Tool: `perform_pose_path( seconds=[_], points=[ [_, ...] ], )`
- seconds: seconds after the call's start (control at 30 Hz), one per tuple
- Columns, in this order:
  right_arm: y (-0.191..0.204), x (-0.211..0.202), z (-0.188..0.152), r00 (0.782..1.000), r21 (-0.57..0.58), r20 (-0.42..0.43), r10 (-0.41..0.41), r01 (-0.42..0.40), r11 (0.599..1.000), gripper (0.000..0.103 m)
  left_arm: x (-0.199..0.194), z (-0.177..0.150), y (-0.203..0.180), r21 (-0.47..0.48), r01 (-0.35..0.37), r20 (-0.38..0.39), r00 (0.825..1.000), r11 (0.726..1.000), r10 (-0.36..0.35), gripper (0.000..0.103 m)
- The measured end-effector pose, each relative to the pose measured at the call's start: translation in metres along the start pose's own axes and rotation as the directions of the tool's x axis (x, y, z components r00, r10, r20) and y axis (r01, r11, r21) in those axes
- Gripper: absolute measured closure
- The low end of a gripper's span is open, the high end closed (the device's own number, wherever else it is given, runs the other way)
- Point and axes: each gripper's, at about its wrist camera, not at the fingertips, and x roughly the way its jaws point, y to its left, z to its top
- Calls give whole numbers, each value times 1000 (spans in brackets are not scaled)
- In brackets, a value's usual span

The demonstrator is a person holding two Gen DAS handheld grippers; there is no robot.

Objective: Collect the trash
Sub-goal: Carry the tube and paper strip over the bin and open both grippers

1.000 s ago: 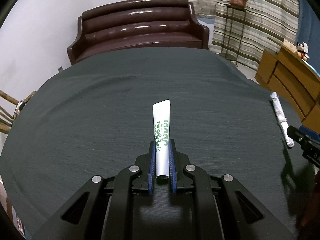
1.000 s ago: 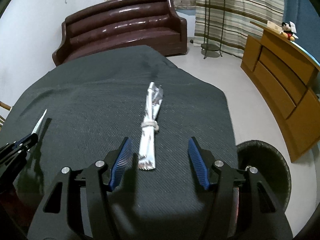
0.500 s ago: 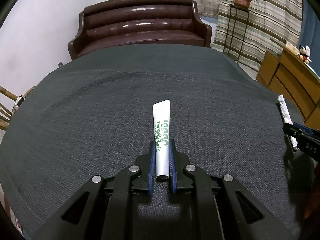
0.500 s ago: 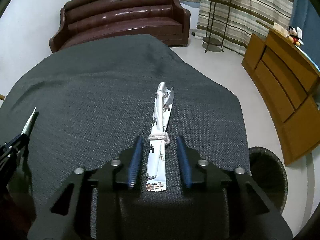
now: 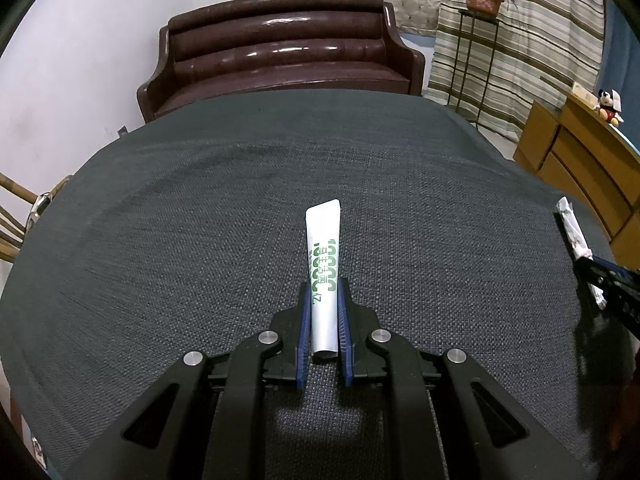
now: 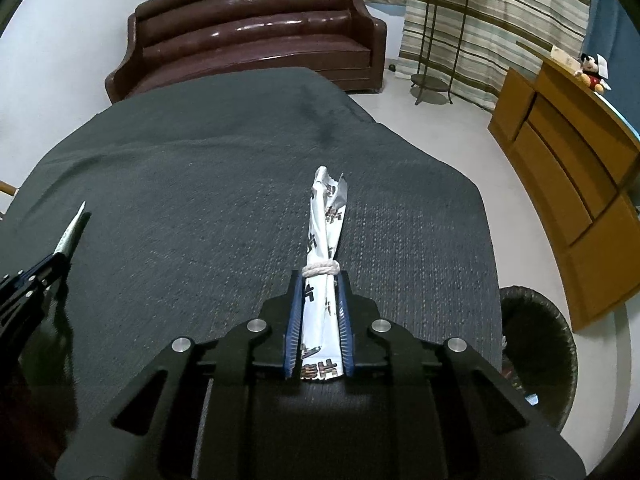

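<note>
My left gripper (image 5: 323, 286) is shut on a white tube with green print (image 5: 323, 256), held above the dark cloth-covered table (image 5: 200, 220). My right gripper (image 6: 319, 280) is shut on a rolled white wrapper tied with string (image 6: 326, 232), close over the table. The wrapper also shows at the right edge of the left wrist view (image 5: 574, 232), and the tube shows at the left of the right wrist view (image 6: 72, 232). A dark woven trash basket (image 6: 536, 344) stands on the floor beside the table's right edge.
A brown leather sofa (image 5: 280, 52) stands behind the table. A wooden dresser (image 6: 568, 152) with a toy on top is at the right. A plant stand (image 6: 436, 40) stands by striped curtains. A wooden chair (image 5: 12, 220) is at the left.
My right gripper's jaws came down around the wrapper and closed on it. My left gripper keeps its hold on the tube and sits a little lower over the table.
</note>
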Motion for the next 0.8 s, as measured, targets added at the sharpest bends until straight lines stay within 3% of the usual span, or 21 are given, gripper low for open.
perform_pose_path(
  seconds=[0.47,0.8],
  points=[
    [-3,-33,-31,999,35,29,46,-47,998,86,-14,-2,-3,16,30,22,999,999,-31,89],
    [-24,-59,-54,997,66,62,35,-39,997,86,-35,-19,-35,76,85,26,996,993,-87,89]
  ],
)
